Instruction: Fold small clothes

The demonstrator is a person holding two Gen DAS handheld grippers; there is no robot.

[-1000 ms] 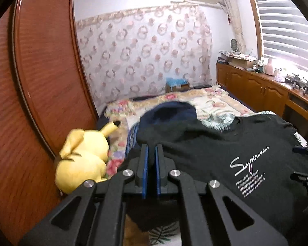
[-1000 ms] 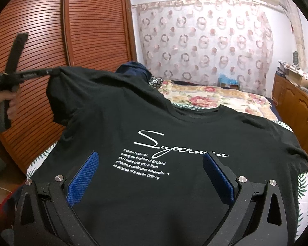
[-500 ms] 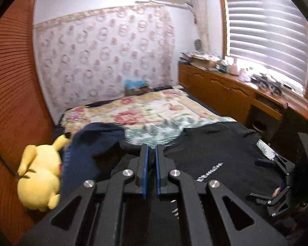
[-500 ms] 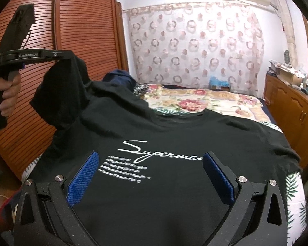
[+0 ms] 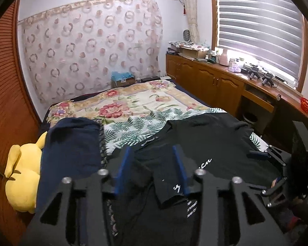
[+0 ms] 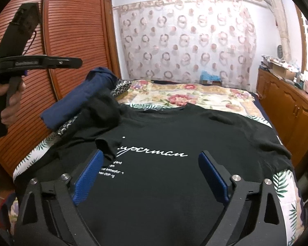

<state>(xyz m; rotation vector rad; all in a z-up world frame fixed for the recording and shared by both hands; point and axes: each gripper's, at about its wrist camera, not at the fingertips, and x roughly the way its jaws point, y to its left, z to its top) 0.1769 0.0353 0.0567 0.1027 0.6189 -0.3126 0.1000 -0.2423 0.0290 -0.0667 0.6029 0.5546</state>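
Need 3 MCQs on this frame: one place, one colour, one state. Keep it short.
1. Where does the folded navy garment lie relative to the black printed T-shirt in the right wrist view?
A. to its left
B. on its right sleeve
C. on the wooden cabinet

2. What colour is the plush toy beside the bed?
A. yellow
B. green
C. white

3. What is the state of the T-shirt's left sleeve?
A. spread out flat
B. folded inward over the print
C. clamped in the left gripper

Answers:
1 A: the navy garment sits left of the shirt.
2 A: the toy is plainly yellow.
3 B: the sleeve covers the start of the script; the left gripper is opening, clear of it.
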